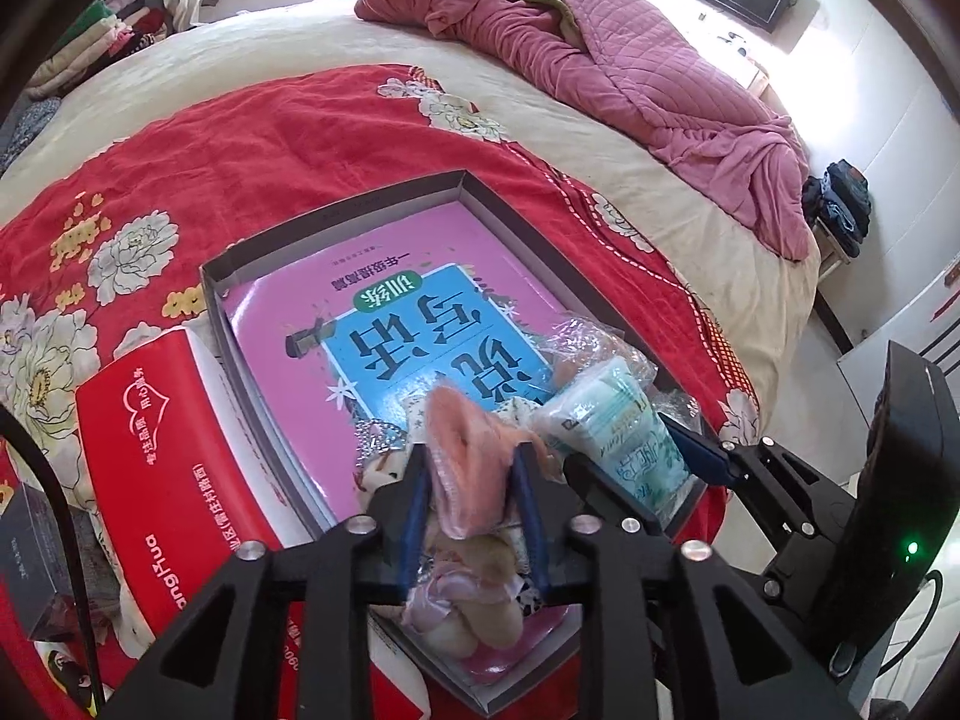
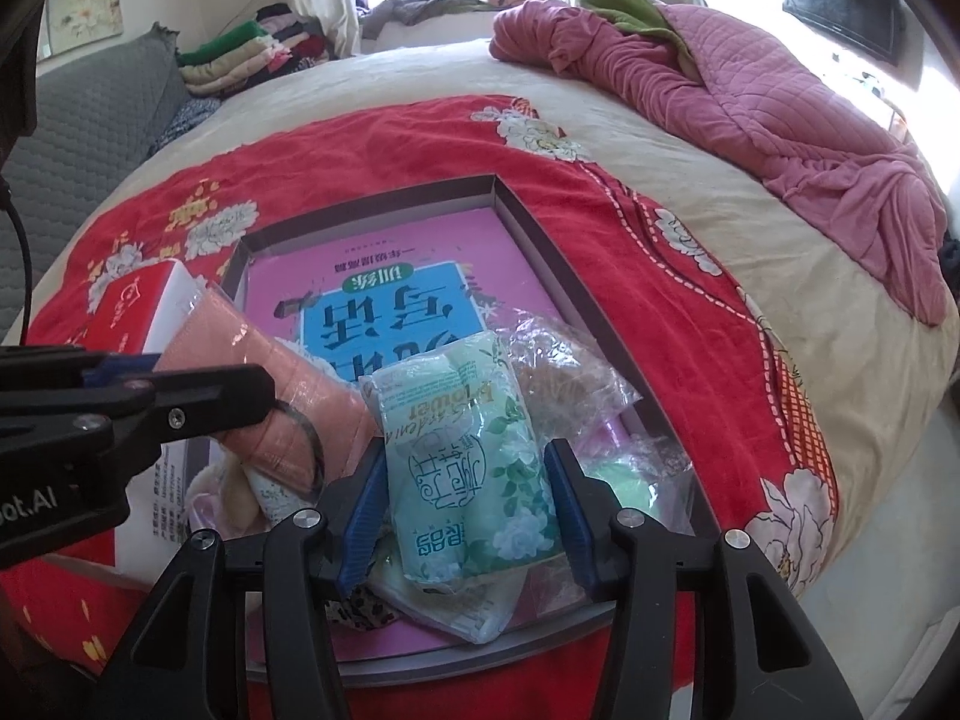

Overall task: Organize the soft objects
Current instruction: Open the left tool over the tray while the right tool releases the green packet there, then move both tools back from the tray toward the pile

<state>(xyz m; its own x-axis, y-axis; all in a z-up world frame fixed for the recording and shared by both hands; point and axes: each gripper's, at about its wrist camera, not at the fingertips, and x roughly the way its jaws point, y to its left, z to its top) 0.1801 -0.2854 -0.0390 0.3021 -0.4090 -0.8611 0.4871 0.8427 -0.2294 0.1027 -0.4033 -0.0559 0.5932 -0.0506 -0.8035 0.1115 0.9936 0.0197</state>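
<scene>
Left wrist view: I look steeply down along my left hand-held gripper (image 1: 474, 480), close above the shallow grey cardboard box (image 1: 336, 222) on the red flowered bedspread (image 1: 252, 138). Right wrist view: my right hand-held gripper (image 2: 465, 516), just beside it, faces the same way. Both share the box, the pink-and-blue printed book (image 1: 384, 324) and the crumpled pink quilt (image 1: 648, 84) beyond.

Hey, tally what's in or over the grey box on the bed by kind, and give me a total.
Pink book: 1
Rolled peach cloth: 1
Green tissue pack: 1
Crumpled clear plastic bags: 1
Total: 4; smaller items underneath are too hidden to count.
</scene>
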